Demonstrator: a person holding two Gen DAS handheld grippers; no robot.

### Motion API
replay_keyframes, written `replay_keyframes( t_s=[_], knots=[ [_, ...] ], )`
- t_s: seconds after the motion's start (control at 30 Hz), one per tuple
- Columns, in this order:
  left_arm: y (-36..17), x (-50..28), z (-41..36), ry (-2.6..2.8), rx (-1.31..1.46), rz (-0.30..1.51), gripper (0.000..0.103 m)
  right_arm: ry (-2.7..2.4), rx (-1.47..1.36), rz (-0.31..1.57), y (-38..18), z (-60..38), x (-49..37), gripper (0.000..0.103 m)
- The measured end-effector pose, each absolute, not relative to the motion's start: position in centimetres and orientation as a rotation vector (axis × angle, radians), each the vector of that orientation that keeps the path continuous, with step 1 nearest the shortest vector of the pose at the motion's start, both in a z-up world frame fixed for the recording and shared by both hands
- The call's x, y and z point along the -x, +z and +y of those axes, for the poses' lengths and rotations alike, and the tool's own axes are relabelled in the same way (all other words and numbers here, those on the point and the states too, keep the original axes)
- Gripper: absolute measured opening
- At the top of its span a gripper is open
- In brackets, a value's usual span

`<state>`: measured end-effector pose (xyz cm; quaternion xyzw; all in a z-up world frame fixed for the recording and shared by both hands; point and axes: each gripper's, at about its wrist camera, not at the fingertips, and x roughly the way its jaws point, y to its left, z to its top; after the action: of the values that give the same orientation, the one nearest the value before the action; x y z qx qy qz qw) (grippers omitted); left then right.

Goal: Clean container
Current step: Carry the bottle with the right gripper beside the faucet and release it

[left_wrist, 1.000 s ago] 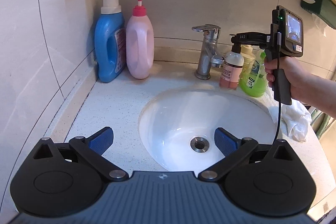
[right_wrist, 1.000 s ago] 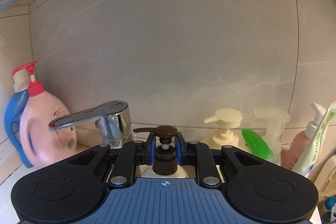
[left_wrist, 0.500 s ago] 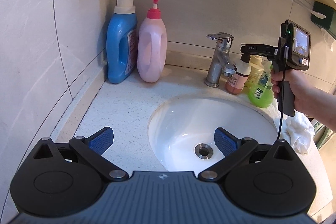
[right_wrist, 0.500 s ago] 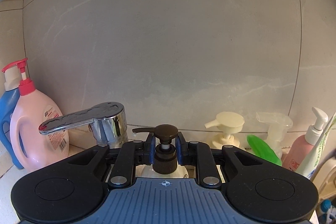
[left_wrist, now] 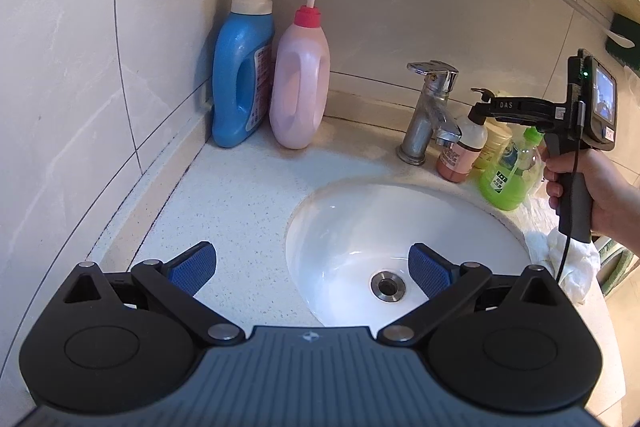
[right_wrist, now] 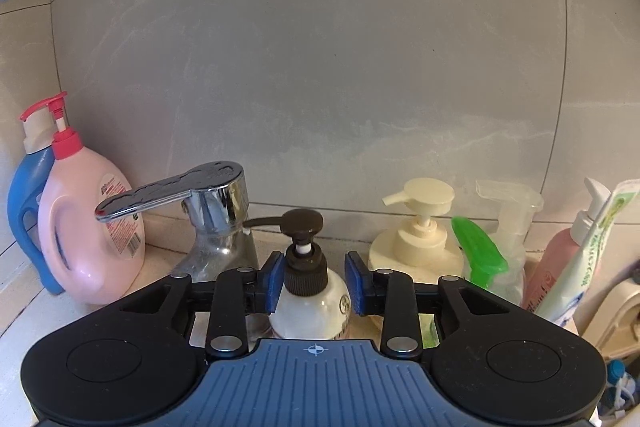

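A pump bottle with a dark brown pump (right_wrist: 306, 267) stands on the counter right of the tap; it also shows in the left wrist view (left_wrist: 460, 151). My right gripper (right_wrist: 314, 281) is open, its blue pads either side of the bottle's neck with small gaps. In the left wrist view the right gripper (left_wrist: 486, 105) reaches the bottle's top. My left gripper (left_wrist: 312, 267) is wide open and empty above the front of the white sink (left_wrist: 332, 219).
A chrome tap (left_wrist: 428, 115) stands behind the sink. A blue jug (left_wrist: 240, 75) and a pink pump jug (left_wrist: 300, 79) stand at the back left. A green bottle (left_wrist: 508, 179), a cream pump bottle (right_wrist: 420, 239) and a white cloth (left_wrist: 572, 259) sit at the right.
My right gripper has opened and let go of the pump bottle's neck, which now stands on the counter. The left gripper has shifted left and stays open.
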<state>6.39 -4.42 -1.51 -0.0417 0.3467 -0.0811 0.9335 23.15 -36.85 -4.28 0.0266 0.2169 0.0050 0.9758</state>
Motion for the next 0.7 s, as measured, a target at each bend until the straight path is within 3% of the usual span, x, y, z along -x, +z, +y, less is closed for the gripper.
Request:
replay_keyframes(
  t_s=[0.37,0.5,0.63,0.7],
  knots=[
    [-1.3,-5.5,-5.3,-0.115,0.083,0.690,0.103,0.072,-0.080,0.491,-3.5,-37.3,-18.5,0.040],
    [-1.1,-5.2,-5.5,-0.098,0.096,0.687,0.103,0.095,-0.082,0.499,-3.1,-37.2,-16.8,0.049],
    [-1.1,-4.8,-5.8,-0.067,0.097,0.685,0.103,0.131,-0.061,0.493,-2.4,-36.4,-15.2,0.067],
    [-1.0,-4.6,-6.0,-0.060,0.090,0.683,0.103,0.154,-0.041,0.484,-2.0,-35.9,-14.3,0.071]
  ],
)
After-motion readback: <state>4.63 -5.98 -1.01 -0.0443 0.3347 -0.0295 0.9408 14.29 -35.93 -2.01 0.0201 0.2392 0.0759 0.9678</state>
